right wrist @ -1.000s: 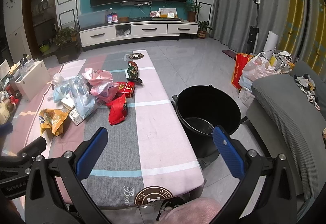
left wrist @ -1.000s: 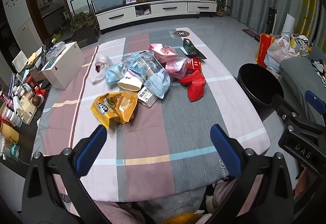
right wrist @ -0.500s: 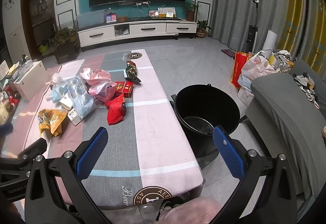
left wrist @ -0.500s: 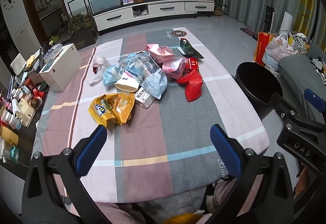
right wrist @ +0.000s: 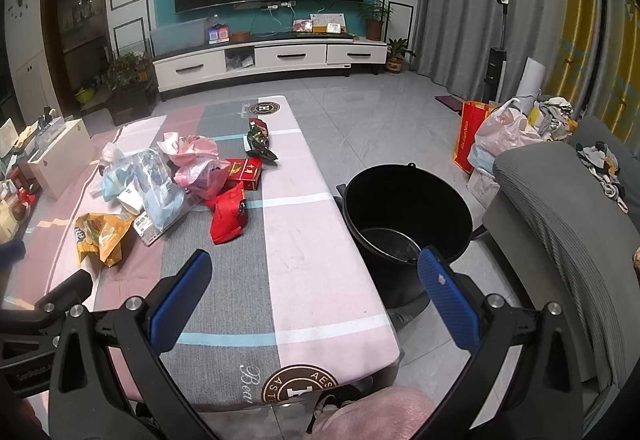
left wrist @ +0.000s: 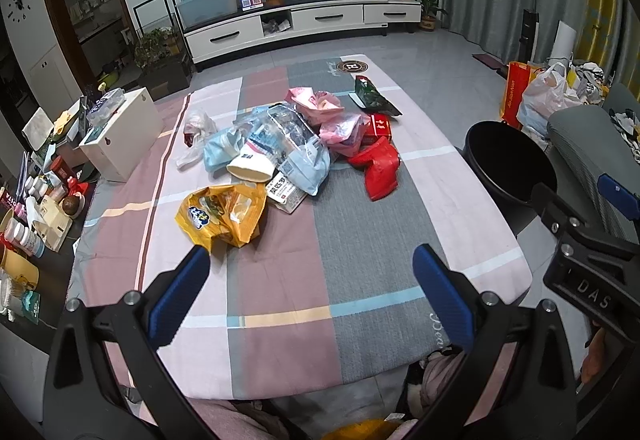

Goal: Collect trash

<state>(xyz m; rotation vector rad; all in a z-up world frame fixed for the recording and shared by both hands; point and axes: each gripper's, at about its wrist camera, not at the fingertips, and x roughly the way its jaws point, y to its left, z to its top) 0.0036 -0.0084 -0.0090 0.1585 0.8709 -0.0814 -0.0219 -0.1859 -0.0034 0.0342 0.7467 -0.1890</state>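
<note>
While both the left gripper (left wrist: 306, 268) and right gripper (right wrist: 314, 272) hang spread and empty, collection seems unstarted; next, grasp the yellow bag (left wrist: 222, 214) for the bucket (right wrist: 404, 208).

Clothed table (left wrist: 360, 240) bears wrappers (left wrist: 280, 148) (mostly plastic, seemingly).
</note>
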